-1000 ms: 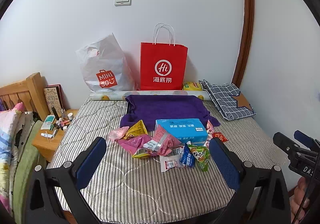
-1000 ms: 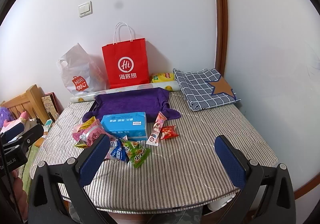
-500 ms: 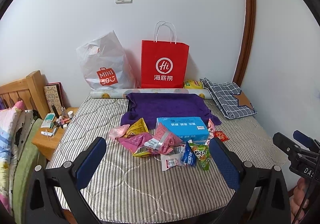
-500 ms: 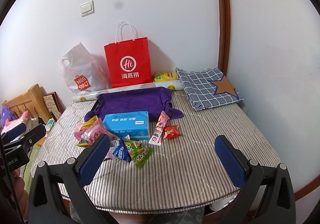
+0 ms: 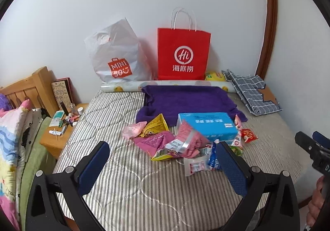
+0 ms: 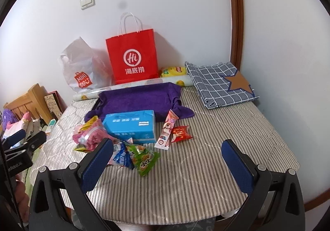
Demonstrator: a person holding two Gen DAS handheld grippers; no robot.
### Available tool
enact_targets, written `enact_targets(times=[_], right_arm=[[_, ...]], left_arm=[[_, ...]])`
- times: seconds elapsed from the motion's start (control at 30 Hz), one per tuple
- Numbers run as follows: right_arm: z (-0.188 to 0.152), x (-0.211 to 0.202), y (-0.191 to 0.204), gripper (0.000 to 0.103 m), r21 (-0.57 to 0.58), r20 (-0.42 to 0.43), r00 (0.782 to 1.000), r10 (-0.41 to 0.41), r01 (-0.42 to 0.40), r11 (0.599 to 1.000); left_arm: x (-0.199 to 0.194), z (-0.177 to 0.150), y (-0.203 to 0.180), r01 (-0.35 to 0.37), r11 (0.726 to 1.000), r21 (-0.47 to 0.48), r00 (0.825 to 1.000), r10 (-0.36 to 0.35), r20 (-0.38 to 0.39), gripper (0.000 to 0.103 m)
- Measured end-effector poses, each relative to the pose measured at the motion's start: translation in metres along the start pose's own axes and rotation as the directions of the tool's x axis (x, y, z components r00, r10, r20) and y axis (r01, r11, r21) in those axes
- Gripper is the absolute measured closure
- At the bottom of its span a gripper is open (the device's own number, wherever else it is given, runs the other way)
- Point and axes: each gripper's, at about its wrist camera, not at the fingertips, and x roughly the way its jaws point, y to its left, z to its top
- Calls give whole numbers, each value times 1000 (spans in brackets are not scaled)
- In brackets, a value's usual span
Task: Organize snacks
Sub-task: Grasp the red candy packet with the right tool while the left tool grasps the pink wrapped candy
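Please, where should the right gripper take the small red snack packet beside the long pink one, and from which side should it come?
Probably from above, with the open right gripper. The small red packet lies flat, nearly against the long pink packet on its left. Pinch its free right end, the crimped edge; a flat pouch gives a side approach nothing to grip.

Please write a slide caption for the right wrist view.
Open right gripper above a bed with snack packets beside a blue box.

the red paper bag (image 5: pixel 183 53) at twelve o'clock bears a white "hi" ring logo above "海底捞". at its nine o'clock, the white plastic bag (image 5: pixel 117 55) shows "mini so" on an orange emblem. snack wrapper print is too small to read.
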Motion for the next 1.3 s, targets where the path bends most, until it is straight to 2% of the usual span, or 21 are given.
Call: enact_targets(times=[0.17, 0.3, 0.4, 0.47, 0.53, 0.7, 0.9, 1.03, 1.3], right_arm=[[-2, 34, -10, 2, 0, -21, 1000, -11, 11, 1000], [-3, 69, -18, 3, -7, -70, 997, -40, 39, 999], [-3, 94, -29, 10, 32, -111, 993, -24, 28, 999], [-2, 113, -37, 13, 68, -146, 989, 26, -16, 998], [-1, 129, -41, 23, 75, -171, 985, 35, -23, 997], [1, 171, -38, 38, 12, -224, 974, -14, 17, 1000], [2, 213, -32, 44, -39, -288, 957, -11, 0, 999], [-3, 238, -30, 54, -61, -337, 942, 7, -29, 998], [-8, 244, -31, 56, -71, -277, 961, 3, -24, 997]], left_arm=[[29, 2, 12, 12, 1000, -19, 1000, -12, -19, 0], [59, 6, 20, 8, 1000, -29, 998, -10, -69, 0], [83, 9, 27, 0, 999, -36, 993, -5, -121, 0], [97, 11, 34, -1, 999, -44, 991, -5, -134, 0], [108, 12, 40, -5, 999, -47, 990, -2, -144, 0], [130, 18, 58, 6, 998, -63, 988, -16, -154, 0], [151, 23, 74, -6, 997, -82, 985, -9, -173, 0], [163, 21, 82, -22, 997, -78, 980, 6, -201, 0], [182, 20, 94, -22, 997, -70, 975, 6, -224, 0]])
